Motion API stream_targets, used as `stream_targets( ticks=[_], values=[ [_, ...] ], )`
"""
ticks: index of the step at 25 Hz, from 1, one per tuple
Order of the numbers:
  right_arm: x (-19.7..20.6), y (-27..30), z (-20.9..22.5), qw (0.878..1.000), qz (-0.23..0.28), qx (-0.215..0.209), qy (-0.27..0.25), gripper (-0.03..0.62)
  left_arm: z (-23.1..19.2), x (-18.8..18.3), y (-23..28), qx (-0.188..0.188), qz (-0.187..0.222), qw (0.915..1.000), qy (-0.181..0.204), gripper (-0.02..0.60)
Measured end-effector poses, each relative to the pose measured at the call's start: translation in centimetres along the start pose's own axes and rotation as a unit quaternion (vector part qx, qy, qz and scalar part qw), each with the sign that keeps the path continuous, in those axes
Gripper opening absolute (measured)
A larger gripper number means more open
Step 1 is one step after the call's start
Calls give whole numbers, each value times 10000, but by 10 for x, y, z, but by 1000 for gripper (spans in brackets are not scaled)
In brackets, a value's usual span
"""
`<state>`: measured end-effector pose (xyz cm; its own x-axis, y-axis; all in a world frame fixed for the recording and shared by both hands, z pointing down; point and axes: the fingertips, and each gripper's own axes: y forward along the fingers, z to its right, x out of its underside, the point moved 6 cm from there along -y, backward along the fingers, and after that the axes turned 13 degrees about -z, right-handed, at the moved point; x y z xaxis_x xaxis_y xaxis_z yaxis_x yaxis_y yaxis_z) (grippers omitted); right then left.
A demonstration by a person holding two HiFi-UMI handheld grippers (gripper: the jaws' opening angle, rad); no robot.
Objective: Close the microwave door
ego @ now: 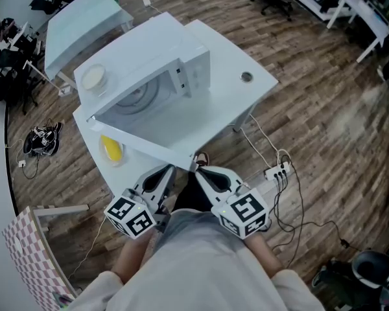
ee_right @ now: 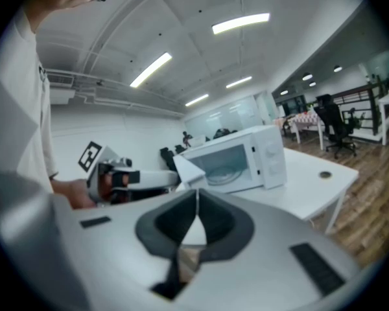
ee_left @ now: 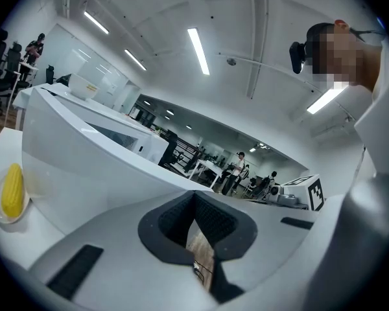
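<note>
Both jaws closed and empty, left gripper (ego: 170,168) and right gripper (ego: 198,169) before boxy white microwave (ego: 149,70), door (ego: 165,123) open

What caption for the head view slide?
Microwave on white table, door open; left tool and right tool, both shut and empty, near the door.

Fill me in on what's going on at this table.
A person stands at a white table with a two-jaw gripper in each hand. On the table, the microwave has its door swung wide open toward the person. The left gripper and the right gripper are both shut and empty, held side by side close to the door's free end. Whether either touches it cannot be told. A yellow food item lies on the table beside the door.
</note>
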<state>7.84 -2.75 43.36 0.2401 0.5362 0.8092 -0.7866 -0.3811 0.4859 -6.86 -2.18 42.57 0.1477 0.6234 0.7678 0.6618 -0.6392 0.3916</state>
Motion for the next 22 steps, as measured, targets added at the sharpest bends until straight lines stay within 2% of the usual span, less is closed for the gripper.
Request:
stream_targets(
  ticks=[13,22],
  values=[
    [-5,4,2,10000,6,-33,-1,25,-3,-6,8,90,-28,10000,9,12],
    [-14,10,5,9999,59,-114,-2,25,-6,-13,16,212,37,9997,-129,14]
  ],
)
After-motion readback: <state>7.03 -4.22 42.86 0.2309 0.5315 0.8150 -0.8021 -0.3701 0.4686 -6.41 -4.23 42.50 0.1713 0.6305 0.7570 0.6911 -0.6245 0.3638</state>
